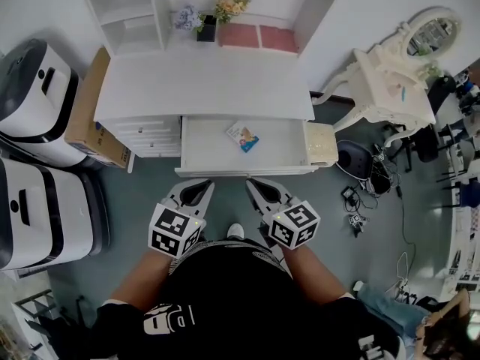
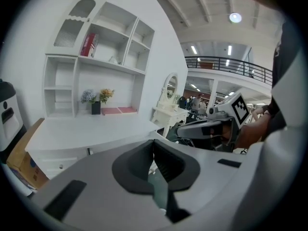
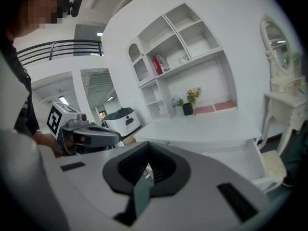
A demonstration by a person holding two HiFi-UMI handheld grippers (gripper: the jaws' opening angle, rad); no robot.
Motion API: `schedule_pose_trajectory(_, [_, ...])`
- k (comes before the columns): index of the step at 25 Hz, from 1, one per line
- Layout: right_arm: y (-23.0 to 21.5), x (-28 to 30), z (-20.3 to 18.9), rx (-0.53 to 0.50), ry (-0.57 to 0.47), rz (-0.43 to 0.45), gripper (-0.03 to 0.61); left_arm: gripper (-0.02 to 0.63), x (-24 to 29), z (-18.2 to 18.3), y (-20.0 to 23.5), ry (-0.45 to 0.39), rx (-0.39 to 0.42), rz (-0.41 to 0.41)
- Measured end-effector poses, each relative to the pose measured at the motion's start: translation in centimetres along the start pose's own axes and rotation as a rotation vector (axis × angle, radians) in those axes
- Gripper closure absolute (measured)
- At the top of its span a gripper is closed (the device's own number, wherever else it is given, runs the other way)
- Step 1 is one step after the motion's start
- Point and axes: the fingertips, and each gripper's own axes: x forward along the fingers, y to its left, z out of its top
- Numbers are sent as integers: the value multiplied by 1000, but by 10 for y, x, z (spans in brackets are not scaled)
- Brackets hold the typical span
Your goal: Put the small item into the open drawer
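Observation:
The white desk (image 1: 210,81) has its wide drawer (image 1: 240,170) pulled out toward me. A small blue-and-white packet (image 1: 242,136) lies flat inside it, right of the middle. My left gripper (image 1: 193,186) and right gripper (image 1: 262,184) hover side by side just in front of the drawer's front edge, pointing at it. Both are shut with nothing between the jaws. In the left gripper view the left gripper (image 2: 154,146) has its jaws together, and the right gripper (image 2: 211,126) shows beside it. The right gripper view shows the right gripper (image 3: 147,153) closed, and the left gripper (image 3: 86,136) beside it.
Two white appliances (image 1: 34,103) and a cardboard box (image 1: 90,118) stand left of the desk. A cream stool (image 1: 321,142) sits at the drawer's right end, with a white vanity table (image 1: 394,81) beyond. Cables (image 1: 360,201) lie on the floor at right. Flowers (image 1: 206,21) sit at the desk's back.

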Motion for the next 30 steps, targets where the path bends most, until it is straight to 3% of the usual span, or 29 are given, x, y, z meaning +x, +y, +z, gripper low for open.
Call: schedule_pose_trajectory(30, [9,13,-5,11,6,-51,572,600,-6,2,12,6,29,-63])
